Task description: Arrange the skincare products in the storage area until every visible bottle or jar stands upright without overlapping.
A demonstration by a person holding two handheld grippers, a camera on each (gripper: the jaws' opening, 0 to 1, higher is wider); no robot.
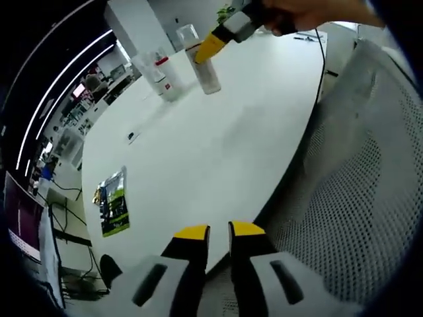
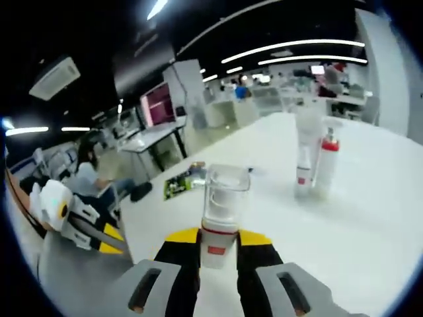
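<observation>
— Bottles first: where was the one you held?

— Your right gripper (image 2: 218,241) had its jaws closed on a clear bottle (image 2: 222,218) with a clear cap and a red label low on its body. In the right gripper view it stood upright between the yellow tips, its base at the bench (image 2: 370,224). In the left gripper view you could see the same bottle (image 1: 201,63) far up the bench (image 1: 218,158), with your right gripper (image 1: 210,47) on it and your hand (image 1: 310,12) behind.

— And the other products?

— Two more stood upright just beside each other, apart from the held one. In the right gripper view the pale bottle (image 2: 305,155) stood to the left of the red-capped bottle (image 2: 326,165), the two nearly touching. In the left gripper view that pair (image 1: 158,76) stood just to the left of the held bottle, not overlapping it.

— What about your left gripper?

— Your left gripper (image 1: 219,232) held nothing; its jaws stood narrow, with a slim gap between the yellow tips, over the near edge of the bench. You could also see it low at the left of the right gripper view (image 2: 79,221).

— Anything else around?

— A green packet (image 1: 114,201) lay flat on the bench, well apart from the bottles. A mesh chair back (image 1: 357,178) stood beside the bench edge. A seated person (image 2: 89,172) was at a desk beyond.
</observation>
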